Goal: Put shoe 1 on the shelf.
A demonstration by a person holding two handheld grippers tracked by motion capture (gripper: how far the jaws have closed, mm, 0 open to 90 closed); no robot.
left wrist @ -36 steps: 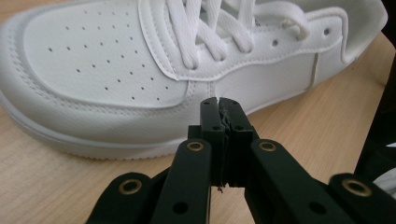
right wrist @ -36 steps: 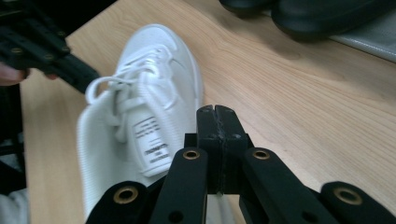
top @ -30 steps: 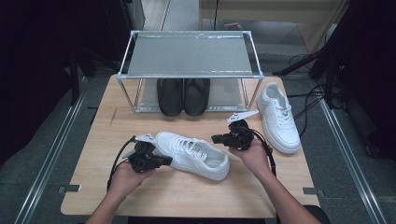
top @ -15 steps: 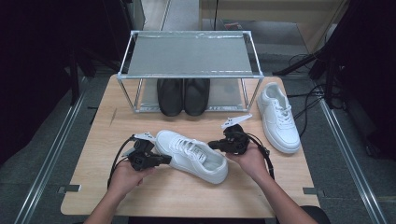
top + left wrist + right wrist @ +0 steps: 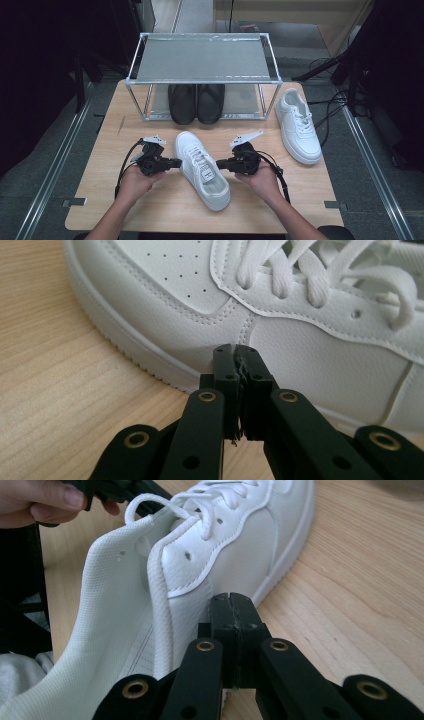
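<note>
A white sneaker (image 5: pixel 202 167) lies on the wooden table (image 5: pixel 300 197), toe toward the rack and heel toward the person. My left gripper (image 5: pixel 178 163) is shut, its tips touching the shoe's left side. In the left gripper view the closed jaws (image 5: pixel 235 352) press against the white leather side panel (image 5: pixel 310 355) just above the sole. My right gripper (image 5: pixel 220 163) is shut too, its tips at the shoe's right side near the ankle collar. The right gripper view has the closed jaws (image 5: pixel 232 602) against the shoe's side (image 5: pixel 235 540) by the open collar.
A second white sneaker (image 5: pixel 298 125) lies at the table's right. A metal rack (image 5: pixel 202 57) stands at the back with a black pair of shoes (image 5: pixel 196 102) under its shelf. Cables trail from both grippers toward the table's front edge.
The right gripper has moved left and slightly toward the person, pushing the shoe. The sneaker has turned from lying crosswise to pointing its toe at the rack. The left gripper has barely moved.
</note>
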